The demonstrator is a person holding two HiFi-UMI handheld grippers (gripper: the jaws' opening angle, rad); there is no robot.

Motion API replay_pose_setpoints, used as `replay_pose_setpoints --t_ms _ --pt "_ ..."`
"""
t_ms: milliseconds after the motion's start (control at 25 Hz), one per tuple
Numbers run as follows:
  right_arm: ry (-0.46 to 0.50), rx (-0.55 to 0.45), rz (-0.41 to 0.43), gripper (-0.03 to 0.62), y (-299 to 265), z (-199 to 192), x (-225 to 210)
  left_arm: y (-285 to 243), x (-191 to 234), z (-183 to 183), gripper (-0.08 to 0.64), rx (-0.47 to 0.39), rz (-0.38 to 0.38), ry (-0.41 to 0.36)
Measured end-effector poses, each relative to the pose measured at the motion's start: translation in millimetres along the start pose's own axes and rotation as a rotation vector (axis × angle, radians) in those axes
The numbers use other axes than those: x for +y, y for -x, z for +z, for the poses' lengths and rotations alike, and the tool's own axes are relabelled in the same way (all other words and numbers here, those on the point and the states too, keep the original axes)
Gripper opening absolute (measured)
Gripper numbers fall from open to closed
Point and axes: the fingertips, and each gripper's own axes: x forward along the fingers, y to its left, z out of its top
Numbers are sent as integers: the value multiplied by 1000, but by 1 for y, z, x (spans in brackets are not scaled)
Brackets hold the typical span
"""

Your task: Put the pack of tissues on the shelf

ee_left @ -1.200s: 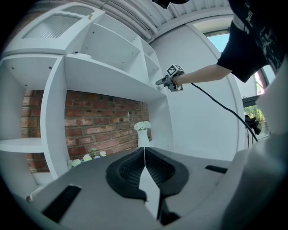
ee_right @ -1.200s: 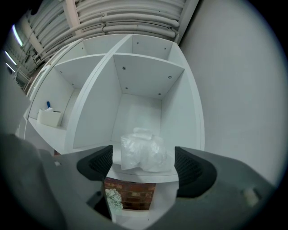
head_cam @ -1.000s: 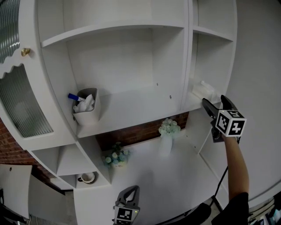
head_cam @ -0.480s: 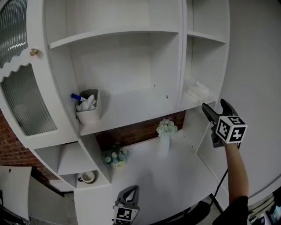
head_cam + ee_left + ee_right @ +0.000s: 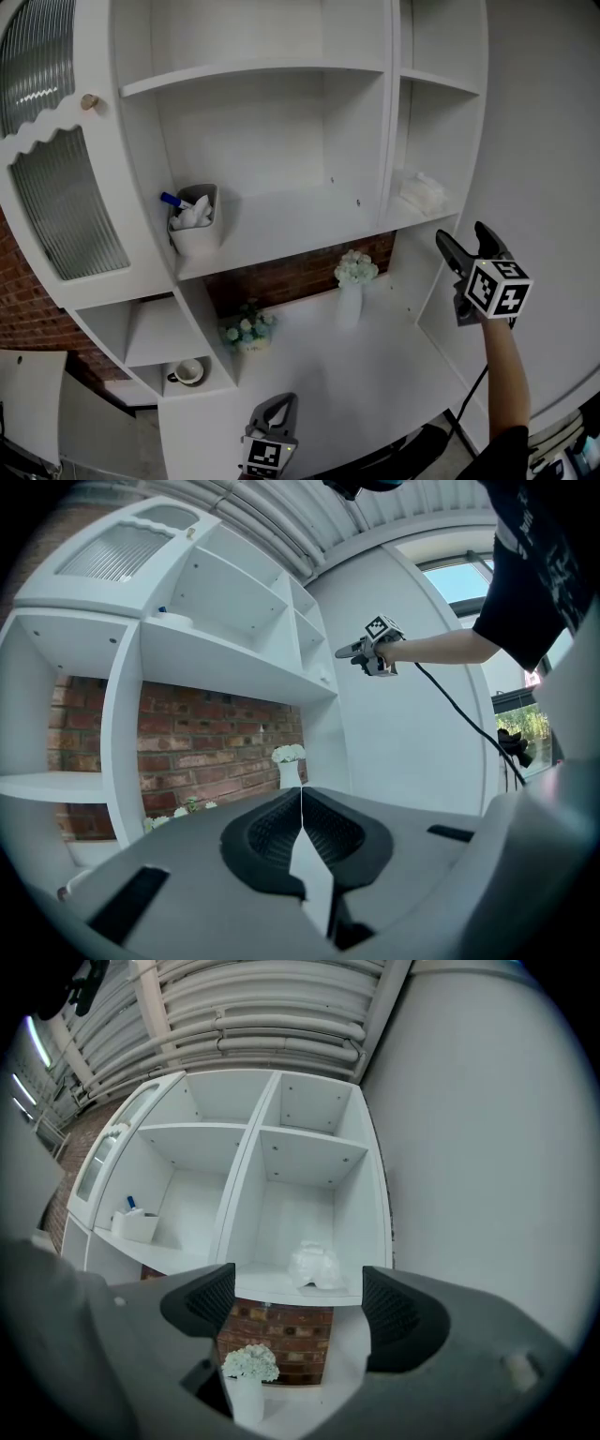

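Observation:
The pack of tissues [image 5: 423, 193] lies on the narrow right shelf [image 5: 427, 218] of the white unit, a crumpled white bundle; the right gripper view shows the pack [image 5: 314, 1266] resting alone on that shelf. My right gripper [image 5: 462, 243] hangs below and to the right of the pack, apart from it, jaws open and empty [image 5: 298, 1309]. My left gripper [image 5: 273, 414] sits low at the frame's bottom edge, jaws pressed together with nothing in them [image 5: 302, 803].
A white cup with a blue pen [image 5: 194, 221] stands on the wide middle shelf. A white vase of flowers [image 5: 352, 286] and a small bouquet [image 5: 246, 331] stand on the desk surface below. A ribbed glass door [image 5: 56, 178] hangs at the left. A mug [image 5: 187, 374] sits in a low cubby.
My right gripper has drawn back down and away from the tissue shelf, leaving the pack lying there. The left gripper has not moved.

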Motion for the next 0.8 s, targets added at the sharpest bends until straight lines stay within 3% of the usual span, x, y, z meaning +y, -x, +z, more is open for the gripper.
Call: replay_pose_setpoints --t_ms 440,640,800 --pt "28 -5 3 387 40 -17 27 11 -5 -5 11 -18 -16 14" --pt "-21 21 2 367 56 -40 35 16 -3 -8 11 -14 -14 29" --pt "-38 23 -35 321 70 -59 38 18 -5 -3 11 -28 -16 91"
